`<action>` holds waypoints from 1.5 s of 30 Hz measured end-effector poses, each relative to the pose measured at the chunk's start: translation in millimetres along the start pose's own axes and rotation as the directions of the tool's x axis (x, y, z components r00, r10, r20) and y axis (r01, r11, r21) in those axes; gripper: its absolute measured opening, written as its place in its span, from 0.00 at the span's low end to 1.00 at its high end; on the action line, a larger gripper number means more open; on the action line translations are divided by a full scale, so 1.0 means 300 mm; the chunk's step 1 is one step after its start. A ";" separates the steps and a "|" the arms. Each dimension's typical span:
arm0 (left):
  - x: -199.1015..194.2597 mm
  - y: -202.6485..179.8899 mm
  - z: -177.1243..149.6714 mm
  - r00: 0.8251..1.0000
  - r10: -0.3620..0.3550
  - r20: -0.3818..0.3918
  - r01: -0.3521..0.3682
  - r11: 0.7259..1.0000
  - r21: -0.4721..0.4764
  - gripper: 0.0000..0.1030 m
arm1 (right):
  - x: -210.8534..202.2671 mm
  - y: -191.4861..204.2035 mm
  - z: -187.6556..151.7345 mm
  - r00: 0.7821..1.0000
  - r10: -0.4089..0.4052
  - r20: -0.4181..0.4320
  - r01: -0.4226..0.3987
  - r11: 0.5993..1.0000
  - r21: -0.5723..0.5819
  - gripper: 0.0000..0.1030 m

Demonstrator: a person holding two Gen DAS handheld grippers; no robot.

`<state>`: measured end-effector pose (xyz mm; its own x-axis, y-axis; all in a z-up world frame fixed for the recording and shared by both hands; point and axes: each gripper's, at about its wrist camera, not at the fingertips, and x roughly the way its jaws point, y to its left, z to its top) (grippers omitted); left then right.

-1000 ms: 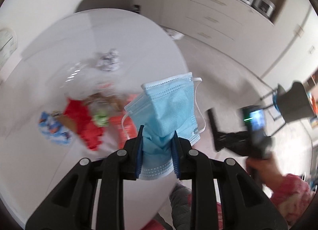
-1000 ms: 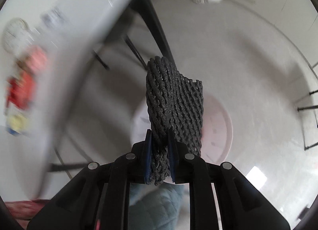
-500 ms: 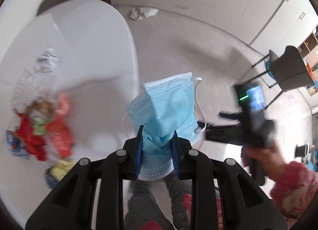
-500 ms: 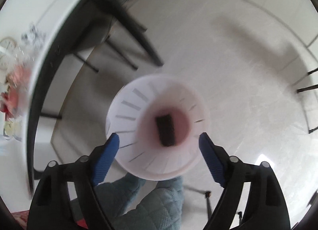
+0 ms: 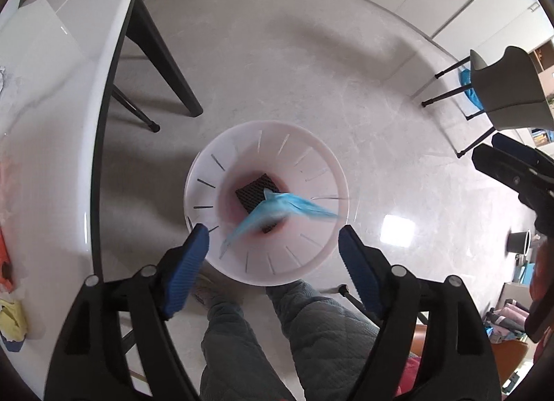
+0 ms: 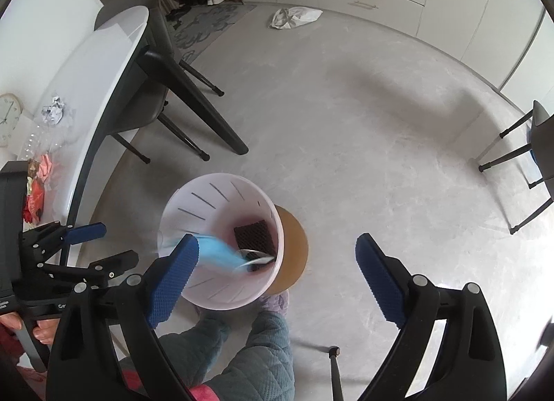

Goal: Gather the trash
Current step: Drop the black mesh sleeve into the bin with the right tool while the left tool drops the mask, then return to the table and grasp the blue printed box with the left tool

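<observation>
- Both sets of jaws stand wide apart, nothing between the pads: left gripper (image 5: 273, 255) in the lower centre of its own view, right gripper (image 6: 277, 276) in the lower centre of its own.
- Left gripper hangs directly above the white waste bin (image 5: 207, 172); bin mouth fills the frame centre between the blue pads.
- Blue face mask (image 5: 280, 209), motion-blurred, is free of the pads and lies within the bin opening; whether it touches anything cannot be told.
- Black foam net (image 5: 251, 190) lies flat on the bin bottom, partly covered by the mask.
- Right wrist view: bin (image 6: 194, 207) sits left of centre, mask (image 6: 218, 255) a blue smear by the near wall, net (image 6: 254, 233) at the bottom.
- Bin stands on a round brown base (image 6: 294, 245) on the grey floor (image 6: 363, 124).
- White table (image 5: 45, 124) along the left edge, with red and yellow wrappers (image 5: 8, 283) at lower left.
- Person's quilted trouser legs (image 5: 277, 331) at bottom centre.
</observation>
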<state>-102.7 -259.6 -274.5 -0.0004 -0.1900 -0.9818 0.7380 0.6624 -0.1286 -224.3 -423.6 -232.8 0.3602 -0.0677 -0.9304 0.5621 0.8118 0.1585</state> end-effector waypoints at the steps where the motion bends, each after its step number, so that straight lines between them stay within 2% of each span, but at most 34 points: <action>1: -0.016 0.003 -0.002 1.000 -0.004 0.007 0.004 1.000 -0.011 0.73 | -0.014 -0.007 0.003 1.000 0.001 0.000 -0.001 1.000 -0.003 0.89; 5: -0.138 0.039 0.002 0.997 0.018 0.069 -0.015 0.999 -0.043 0.75 | -0.071 0.043 0.032 0.999 0.021 0.032 -0.020 0.999 -0.036 0.89; 8: -0.297 0.087 -0.024 0.985 0.059 0.159 -0.047 0.996 -0.076 0.83 | -0.138 0.130 0.081 0.994 0.070 0.083 -0.063 0.994 -0.085 0.89; 12: -0.534 0.201 -0.082 0.948 0.145 0.283 -0.102 0.981 -0.163 0.89 | -0.237 0.297 0.157 0.975 0.161 0.154 -0.132 0.974 -0.183 0.96; 15: -0.682 0.330 -0.149 0.915 0.228 0.332 -0.134 0.950 -0.283 0.89 | -0.284 0.450 0.209 0.954 0.233 0.186 -0.176 0.944 -0.278 0.97; 18: -0.773 0.477 -0.226 0.889 0.302 0.345 -0.148 0.901 -0.408 0.90 | -0.292 0.616 0.249 0.937 0.300 0.180 -0.217 0.902 -0.372 0.97; 21: -0.816 0.626 -0.287 0.877 0.363 0.316 -0.162 0.841 -0.516 0.90 | -0.278 0.760 0.270 0.927 0.341 0.154 -0.247 0.866 -0.435 0.97; 23: -0.834 0.741 -0.336 0.881 0.378 0.285 -0.150 0.793 -0.590 0.90 | -0.265 0.855 0.263 0.922 0.362 0.134 -0.262 0.842 -0.472 0.97; 27: -0.835 0.967 -0.417 0.898 0.370 0.237 -0.086 0.678 -0.730 0.90 | -0.246 0.985 0.229 0.920 0.379 0.105 -0.275 0.812 -0.515 0.97; 30: -0.803 1.107 -0.428 0.917 0.344 0.202 -0.045 0.592 -0.805 0.90 | -0.236 1.064 0.211 0.919 0.385 0.082 -0.289 0.800 -0.526 0.97; 32: -0.767 1.181 -0.419 0.928 0.325 0.182 -0.028 0.548 -0.836 0.90 | -0.240 1.097 0.200 0.922 0.380 0.073 -0.287 0.797 -0.532 0.97; 37: -0.624 1.357 -0.370 0.963 0.246 0.112 -0.020 0.479 -0.877 0.85 | -0.213 1.128 0.199 0.934 0.354 0.055 -0.275 0.805 -0.525 0.97; 40: -0.541 1.410 -0.355 0.977 0.196 0.080 -0.013 0.433 -0.901 0.77 | -0.191 1.138 0.208 0.941 0.337 0.044 -0.267 0.813 -0.517 0.97; 42: -0.501 1.435 -0.355 0.984 0.166 0.071 -0.002 0.404 -0.915 0.68 | -0.176 1.146 0.212 0.943 0.330 0.035 -0.266 0.815 -0.514 0.97; 44: -0.482 1.437 -0.361 0.985 0.153 0.078 0.012 0.394 -0.919 0.62 | -0.161 1.156 0.221 0.946 0.324 0.023 -0.267 0.815 -0.514 0.97; 45: -0.480 1.435 -0.361 0.985 0.151 0.082 0.016 0.398 -0.917 0.56 | -0.152 1.164 0.227 0.946 0.325 0.016 -0.271 0.814 -0.515 0.97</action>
<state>142.0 131.6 -203.6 0.1661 -0.1468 -0.9751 -0.3252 0.9254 -0.1947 6.3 -176.4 -112.6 0.5353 0.1903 -0.8229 -0.0233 0.9773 0.2108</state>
